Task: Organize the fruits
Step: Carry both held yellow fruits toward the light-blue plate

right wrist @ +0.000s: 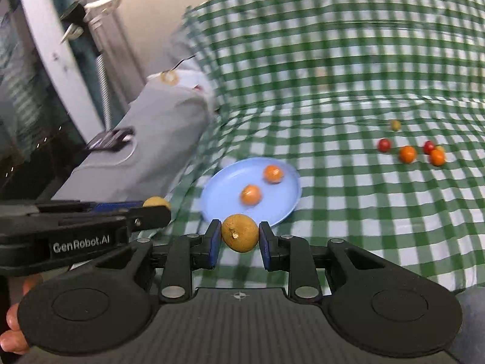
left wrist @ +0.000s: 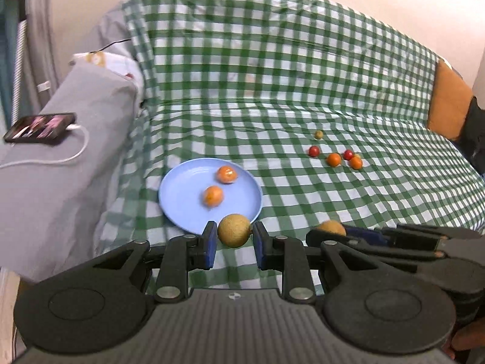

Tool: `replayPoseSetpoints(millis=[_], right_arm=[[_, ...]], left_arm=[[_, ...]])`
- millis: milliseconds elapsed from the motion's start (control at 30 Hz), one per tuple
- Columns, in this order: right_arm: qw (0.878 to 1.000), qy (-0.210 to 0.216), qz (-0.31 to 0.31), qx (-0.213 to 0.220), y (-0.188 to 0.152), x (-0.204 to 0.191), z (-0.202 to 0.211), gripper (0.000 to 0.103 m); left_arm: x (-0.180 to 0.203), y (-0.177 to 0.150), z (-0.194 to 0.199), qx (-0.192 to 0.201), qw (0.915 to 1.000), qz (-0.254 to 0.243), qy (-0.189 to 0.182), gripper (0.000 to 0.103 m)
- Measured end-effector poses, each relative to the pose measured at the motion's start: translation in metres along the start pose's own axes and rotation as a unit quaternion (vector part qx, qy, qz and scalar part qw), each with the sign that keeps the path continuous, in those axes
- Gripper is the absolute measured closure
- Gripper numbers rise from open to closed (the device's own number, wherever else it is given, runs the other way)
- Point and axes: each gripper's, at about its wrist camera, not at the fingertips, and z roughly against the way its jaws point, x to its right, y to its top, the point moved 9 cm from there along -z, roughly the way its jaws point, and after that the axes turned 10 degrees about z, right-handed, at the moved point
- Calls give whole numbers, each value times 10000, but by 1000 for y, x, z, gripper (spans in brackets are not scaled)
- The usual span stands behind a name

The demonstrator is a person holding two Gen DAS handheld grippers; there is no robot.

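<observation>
Left tool [left wrist: 235, 244]: we see its blue pads clamped on a yellow-brown round fruit [left wrist: 234, 230], held above the near rim of the plate.
Right tool [right wrist: 239, 242]: we see it closed on a second yellow-brown fruit [right wrist: 239, 233] with a small scar on its skin; in the left wrist view this tool sits at 3 o'clock of the left one.
Blue plate [left wrist: 182, 194]: it rests on the green checked cloth [left wrist: 303, 91], at about 11 o'clock from the left tool's fruit, and carries two oranges [left wrist: 213, 195] (both blurred), apart from each other.
Loose fruit: at 1 o'clock, well apart from the plate, we count two more oranges [left wrist: 334, 160], two small red fruits [left wrist: 314, 151] and one small greenish fruit [left wrist: 318, 134] lying on the cloth.
Sofa: the cloth drapes over the seat and backrest; the grey armrest [left wrist: 75, 151] stands at 9 o'clock.
Phone [left wrist: 41, 127]: it lies on the armrest with a white cable plugged in, screen lit.
Hand [right wrist: 13, 330]: we see fingers at the lower left edge of the right wrist view, under the left tool.
</observation>
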Motion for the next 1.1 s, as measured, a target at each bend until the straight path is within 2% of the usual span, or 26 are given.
replayPoseSetpoints(millis=[200,433,800,1100], right_arm=[[9996,49,150,-254,-6,-17,-8,75],[9992,-79,209,-317,-7,-10,-14,75],[9983,-182,214,-503,-5,-1,-37,75],[9974,-309,333,-565,8,11,-73,75]], left_arm=[[-19,4,3,103,9996,222,115,75],[-26,9,-7,100,9994,306,144,75],[-37,23,-38,-33,9991,355,235,75],[-40,40,-79,-133,9993,224,264,75]])
